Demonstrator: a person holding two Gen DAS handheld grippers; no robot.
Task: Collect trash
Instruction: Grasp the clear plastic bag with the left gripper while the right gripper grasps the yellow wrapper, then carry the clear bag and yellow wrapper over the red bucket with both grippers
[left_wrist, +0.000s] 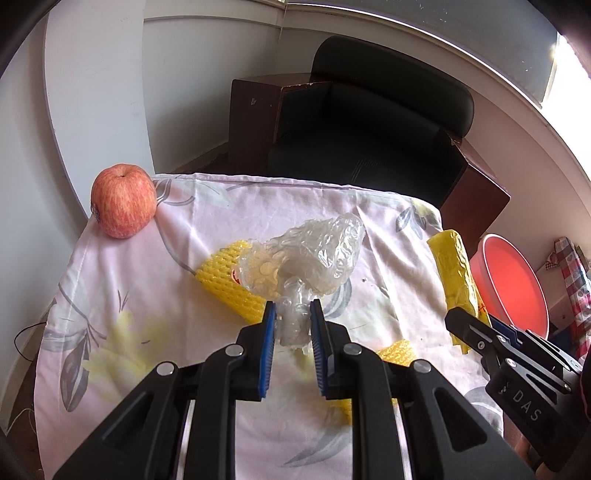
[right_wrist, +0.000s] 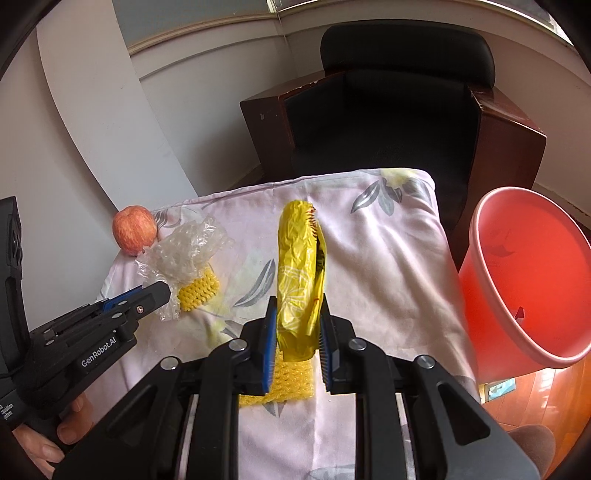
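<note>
My left gripper (left_wrist: 292, 309) is shut on a crumpled clear bubble wrap (left_wrist: 317, 254), held above the cloth-covered table (left_wrist: 147, 295). My right gripper (right_wrist: 298, 315) is shut on a yellow plastic wrapper (right_wrist: 297, 266), lifted off the cloth. In the right wrist view the left gripper (right_wrist: 159, 291) shows at the left with the bubble wrap (right_wrist: 184, 251). In the left wrist view the right gripper (left_wrist: 465, 321) shows at the right with the yellow wrapper (left_wrist: 454, 269). A yellow foam fruit net (left_wrist: 225, 280) lies on the cloth under the bubble wrap; another yellow foam net (right_wrist: 291, 380) lies under my right gripper.
A red apple (left_wrist: 123, 201) sits at the table's far left corner. A red plastic bin (right_wrist: 524, 273) stands on the floor right of the table. A dark armchair (left_wrist: 369, 122) stands behind the table. A hand (right_wrist: 55, 435) grips the left tool's handle.
</note>
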